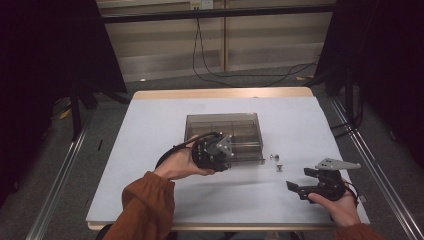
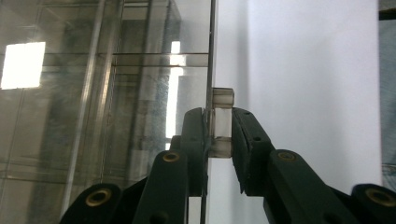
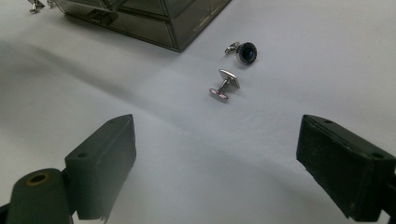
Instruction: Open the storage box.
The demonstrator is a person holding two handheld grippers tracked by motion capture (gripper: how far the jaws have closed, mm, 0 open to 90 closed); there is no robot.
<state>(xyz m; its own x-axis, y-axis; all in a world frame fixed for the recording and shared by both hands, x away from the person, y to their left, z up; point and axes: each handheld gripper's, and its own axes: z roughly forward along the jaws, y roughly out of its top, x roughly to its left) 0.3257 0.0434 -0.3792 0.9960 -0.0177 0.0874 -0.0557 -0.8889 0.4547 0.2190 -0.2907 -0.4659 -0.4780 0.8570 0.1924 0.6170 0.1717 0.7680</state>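
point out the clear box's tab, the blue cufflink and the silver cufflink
clear tab (image 2: 221,122), left gripper view, on its clear face between the left claw's pads
blue cufflink (image 3: 246,52), right gripper view, on its round blue face
silver cufflink (image 3: 226,83), right gripper view, on its post

Dim surroundings, glare on clear plastic

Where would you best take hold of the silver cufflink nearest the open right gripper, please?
Grip the silver cufflink by its thin post, probably from above with the right gripper, jaws across the post. It lies on its side on the table, so the post bridges the two wider ends and leaves room for the pads. The blue cufflink lies apart, beyond it.
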